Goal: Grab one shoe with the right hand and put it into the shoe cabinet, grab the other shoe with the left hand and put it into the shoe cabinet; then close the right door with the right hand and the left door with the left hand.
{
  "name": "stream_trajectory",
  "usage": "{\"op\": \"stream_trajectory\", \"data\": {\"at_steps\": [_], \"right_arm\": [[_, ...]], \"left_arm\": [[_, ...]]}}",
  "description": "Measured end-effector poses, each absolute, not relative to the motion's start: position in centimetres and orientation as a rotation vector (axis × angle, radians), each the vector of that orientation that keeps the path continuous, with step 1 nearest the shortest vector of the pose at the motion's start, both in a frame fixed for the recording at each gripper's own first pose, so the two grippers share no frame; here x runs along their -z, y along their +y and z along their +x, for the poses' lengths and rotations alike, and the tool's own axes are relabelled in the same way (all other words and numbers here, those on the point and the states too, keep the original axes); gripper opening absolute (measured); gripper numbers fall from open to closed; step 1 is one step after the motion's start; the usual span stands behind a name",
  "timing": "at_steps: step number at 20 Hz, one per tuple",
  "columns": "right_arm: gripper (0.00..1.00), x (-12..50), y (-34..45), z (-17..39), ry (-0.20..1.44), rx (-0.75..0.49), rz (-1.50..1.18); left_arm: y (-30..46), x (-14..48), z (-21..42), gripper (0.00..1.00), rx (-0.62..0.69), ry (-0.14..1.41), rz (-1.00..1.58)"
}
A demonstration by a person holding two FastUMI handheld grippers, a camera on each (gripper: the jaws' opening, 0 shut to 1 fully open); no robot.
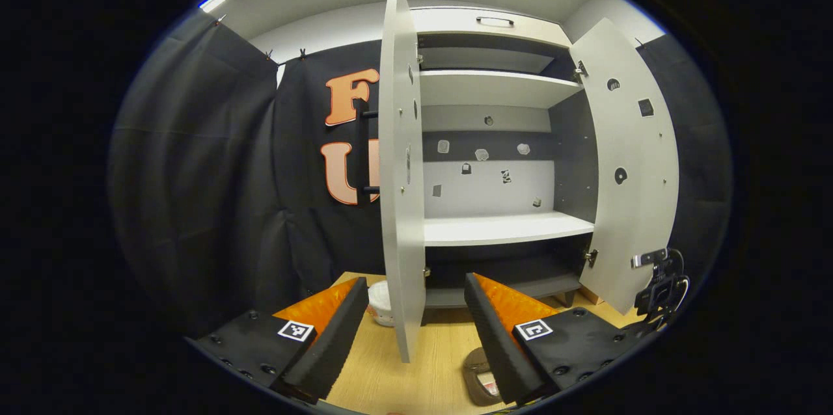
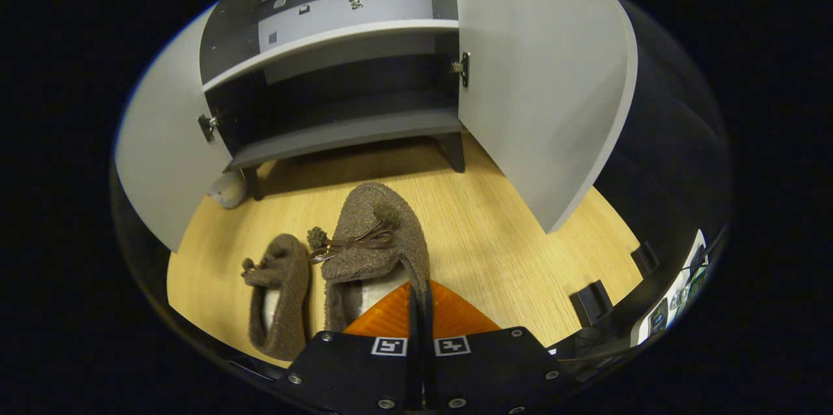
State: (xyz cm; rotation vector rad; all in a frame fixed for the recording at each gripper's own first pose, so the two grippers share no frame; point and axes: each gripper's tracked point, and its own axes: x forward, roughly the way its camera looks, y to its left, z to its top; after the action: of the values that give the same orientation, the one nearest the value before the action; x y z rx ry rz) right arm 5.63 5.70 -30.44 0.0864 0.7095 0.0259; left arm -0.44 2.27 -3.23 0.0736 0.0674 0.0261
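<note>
Right tool point(image 2: 420, 311) is down on the larger brown fleece slipper point(image 2: 374, 246), its fingers drawn together over the rim at the slipper's right side, pinching it. The second slipper point(image 2: 280, 298) lies just beside it to the left, both on the pale wooden floor point(image 2: 494, 239) in front of the shoe cabinet point(image 2: 338, 135). Both cabinet doors stand wide open, the bottom compartment dark.

Left tool point(image 1: 413, 327) hangs in the air with its fingers spread apart, nothing between them but the edge of the cabinet's left door point(image 1: 398, 168) farther off. Right door point(image 1: 628, 161) swings out opposite, pale shelves point(image 1: 504, 229) showing between.
</note>
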Motion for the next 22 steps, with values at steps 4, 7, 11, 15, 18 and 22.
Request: {"op": "stream_trajectory", "data": {"at_steps": [4, 7, 11, 15, 18, 22], "right_arm": [[0.0, 23.0, 8.0, 6.6, 0.614, -0.065, 0.111], [0.01, 18.1, 9.1, 7.9, 0.547, -0.088, 0.137], [0.01, 11.6, 10.0, 10.1, 0.465, -0.108, 0.167], [0.0, 6.8, 11.0, 14.3, 0.411, -0.116, 0.173], [0.0, 4.3, 12.0, 18.5, 0.378, -0.12, 0.191], [0.0, 0.1, 12.8, 24.9, 0.328, -0.11, 0.186]], "left_arm": [[1.3, 3.6, -0.2, 0.97, 0.009, 0.072, 0.054], [0.8, 3.9, -0.2, 0.97, 0.026, 0.08, 0.053], [0.5, 3.9, -0.1, 0.97, 0.038, 0.074, 0.061], [0.7, 4.0, 0.0, 0.97, 0.034, 0.079, 0.063], [1.1, 3.9, 0.1, 0.99, 0.024, 0.077, 0.066], [1.8, 3.9, 0.6, 0.98, -0.002, 0.077, 0.061]]}}
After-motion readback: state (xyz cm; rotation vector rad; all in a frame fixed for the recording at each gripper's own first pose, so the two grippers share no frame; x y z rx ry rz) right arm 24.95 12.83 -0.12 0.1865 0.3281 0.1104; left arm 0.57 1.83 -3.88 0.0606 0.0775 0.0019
